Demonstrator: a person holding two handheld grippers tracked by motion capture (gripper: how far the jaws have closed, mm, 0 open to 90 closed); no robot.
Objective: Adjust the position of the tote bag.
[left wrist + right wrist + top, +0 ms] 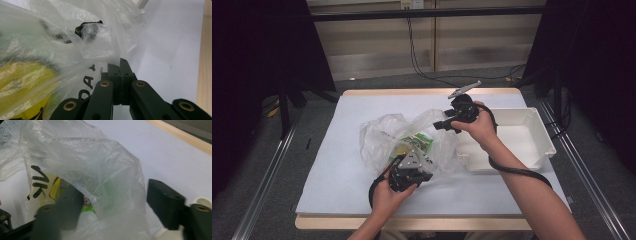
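left gripper [414,169]: jaws closed on the near edge of the plastic bag [388,134] | right gripper [441,125]: jaws apart, film draped between them, pads not pressing | bag: mid-worktop [337,165], green and yellow packets inside | white tray [539,131]: at 3 o'clock of bag

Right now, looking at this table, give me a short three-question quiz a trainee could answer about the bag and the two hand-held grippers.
1. True or false: the left hand-held gripper is shut on the clear plastic bag.
2. What stands right of the bag? A) white tray B) metal bowl C) cardboard box
3. How do the right hand-held gripper jaws stand?

Key:
1. True; it pinches the bag's edge.
2. A, the white tray.
3. Apart, with bag film between them, not pressed.
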